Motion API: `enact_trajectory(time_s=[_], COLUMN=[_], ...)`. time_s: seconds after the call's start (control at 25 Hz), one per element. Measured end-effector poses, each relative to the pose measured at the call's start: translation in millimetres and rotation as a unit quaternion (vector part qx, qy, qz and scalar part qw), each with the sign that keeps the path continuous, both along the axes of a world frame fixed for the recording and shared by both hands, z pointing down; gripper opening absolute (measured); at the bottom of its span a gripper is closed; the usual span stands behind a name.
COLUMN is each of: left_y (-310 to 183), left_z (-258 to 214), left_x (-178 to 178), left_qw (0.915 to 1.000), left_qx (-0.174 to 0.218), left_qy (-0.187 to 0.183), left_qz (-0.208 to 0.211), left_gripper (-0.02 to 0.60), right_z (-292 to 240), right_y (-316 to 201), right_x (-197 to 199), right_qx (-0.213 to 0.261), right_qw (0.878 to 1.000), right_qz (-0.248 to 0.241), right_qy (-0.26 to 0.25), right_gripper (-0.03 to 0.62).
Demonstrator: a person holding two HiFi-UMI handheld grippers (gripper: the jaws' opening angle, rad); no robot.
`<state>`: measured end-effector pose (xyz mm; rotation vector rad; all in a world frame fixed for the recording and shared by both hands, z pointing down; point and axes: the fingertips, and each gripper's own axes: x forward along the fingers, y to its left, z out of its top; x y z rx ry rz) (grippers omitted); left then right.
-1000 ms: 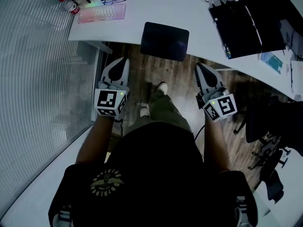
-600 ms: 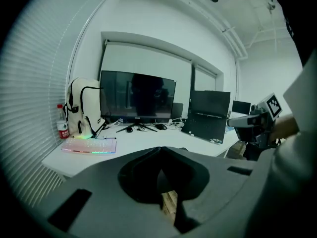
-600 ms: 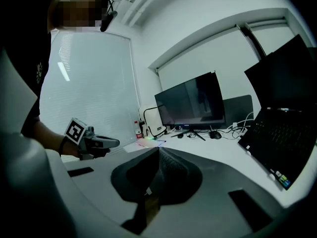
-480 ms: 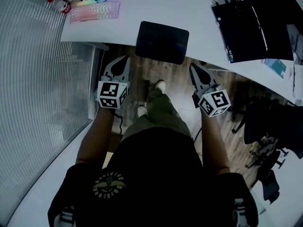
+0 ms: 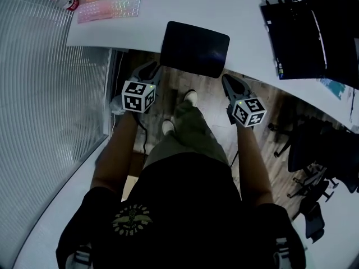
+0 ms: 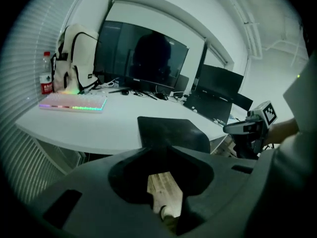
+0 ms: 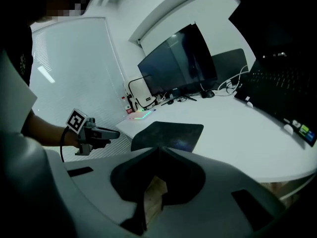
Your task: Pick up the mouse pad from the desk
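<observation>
change: both nearer the mouse pad than a second ago | left hand-held gripper: just opening to a narrow gap, nothing between | right hand-held gripper: closed, empty | pad: flat, overhanging near edge of surface, untouched | meaning: approach for grasp, probably at overhang

No legible text or labels anywhere.

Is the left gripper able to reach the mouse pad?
Probably yes: the mouse pad overhangs the desk, the left gripper sits just short of it, empty jaws just opening, nothing between.
</observation>
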<state>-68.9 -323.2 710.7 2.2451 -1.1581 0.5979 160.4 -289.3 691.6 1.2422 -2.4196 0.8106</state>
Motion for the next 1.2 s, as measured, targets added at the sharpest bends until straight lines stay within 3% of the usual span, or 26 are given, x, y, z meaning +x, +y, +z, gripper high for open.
enact_trajectory(time_s=[0.32,0.44,0.6,0.8,0.92,1.0,1.08,1.2], left_y=[-12.7,-16.4,-21.3,-21.2,-19.9,-19.5,-19.2,-13.1], left_z=[62.2,80.1,94.6,107.5,109.1,105.1,99.1,90.8], left_x=[4.0,3.5,16.0,39.8,48.7,50.1,48.5,48.2], left_qw=[0.9965,0.994,0.9899,0.9809,0.979,0.9798,0.9807,0.9784], left_qx=[-0.083,-0.108,-0.136,-0.172,-0.177,-0.176,-0.178,-0.191], left_qy=[0.002,0.011,0.032,0.039,0.009,-0.01,-0.022,-0.036], left_qz=[0.011,0.005,0.028,0.083,0.102,0.095,0.077,0.07], left_gripper=[0.228,0.263,0.309,0.316,0.263,0.184,0.057,0.023], right_z=[69.9,91.4,104.0,111.7,108.9,107.2,104.4,99.5], right_y=[-2.1,0.5,-5.7,-23.4,-25.7,-22.1,-19.0,-15.3], right_x=[7.0,7.4,8.5,0.9,-14.4,-20.4,-21.8,-22.3], right_qx=[-0.091,-0.136,-0.164,-0.182,-0.198,-0.201,-0.202,-0.211], right_qw=[0.995,0.989,0.981,0.975,0.972,0.975,0.977,0.975], right_qz=[0.023,0.034,0.046,0.04,0.017,0.0,-0.012,-0.024], right_qy=[-0.016,-0.045,-0.094,-0.122,-0.124,-0.096,-0.071,-0.062], right_gripper=[0.146,0.239,0.253,0.253,0.241,0.154,0.035,0.014])
